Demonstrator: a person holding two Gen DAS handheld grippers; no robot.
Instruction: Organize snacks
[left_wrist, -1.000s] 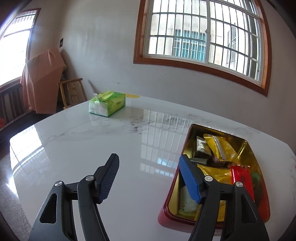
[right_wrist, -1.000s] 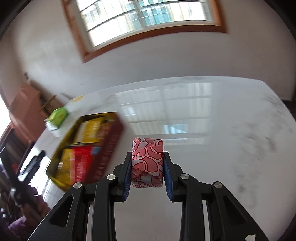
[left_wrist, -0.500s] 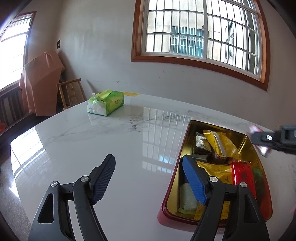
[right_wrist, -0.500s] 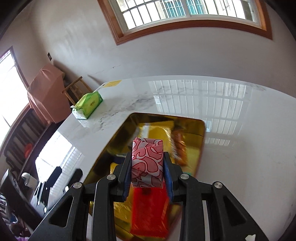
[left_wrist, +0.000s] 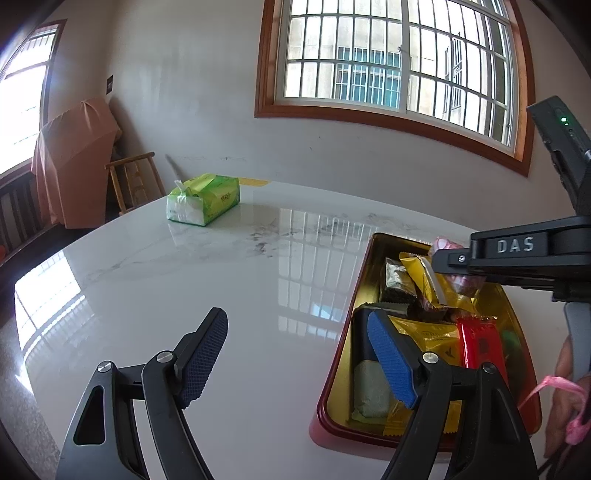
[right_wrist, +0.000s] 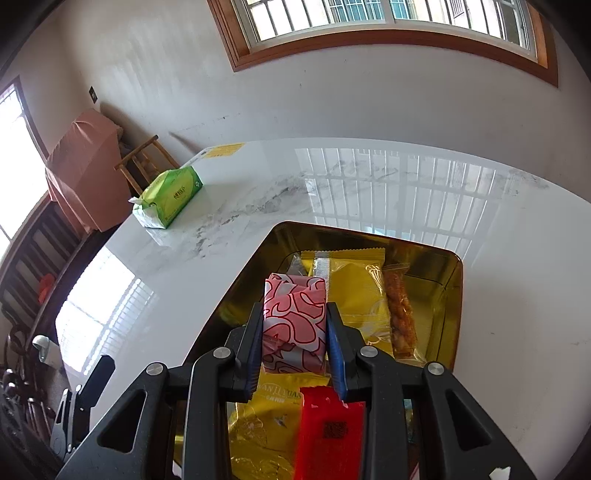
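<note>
My right gripper (right_wrist: 294, 328) is shut on a pink snack wrapped in red-patterned paper (right_wrist: 293, 325) and holds it above the gold tray (right_wrist: 448, 291). The tray holds yellow packets (right_wrist: 354, 291), a red packet (right_wrist: 328, 432) and a bag of orange snacks (right_wrist: 400, 314). In the left wrist view the right gripper (left_wrist: 454, 266) reaches in from the right over the tray (left_wrist: 334, 384), the pink snack (left_wrist: 445, 243) partly hidden in it. My left gripper (left_wrist: 295, 354) is open and empty, over the table beside the tray's left rim.
A green tissue pack (left_wrist: 201, 199) lies at the far left of the white marble table (left_wrist: 184, 280). A wooden chair (left_wrist: 135, 179) and a cloth-covered object (left_wrist: 72, 162) stand beyond the table. A window is on the back wall.
My right gripper has carried the pink snack from over the bare table to above the tray, then further in over it. My left gripper has stayed open and shifted only slightly.
</note>
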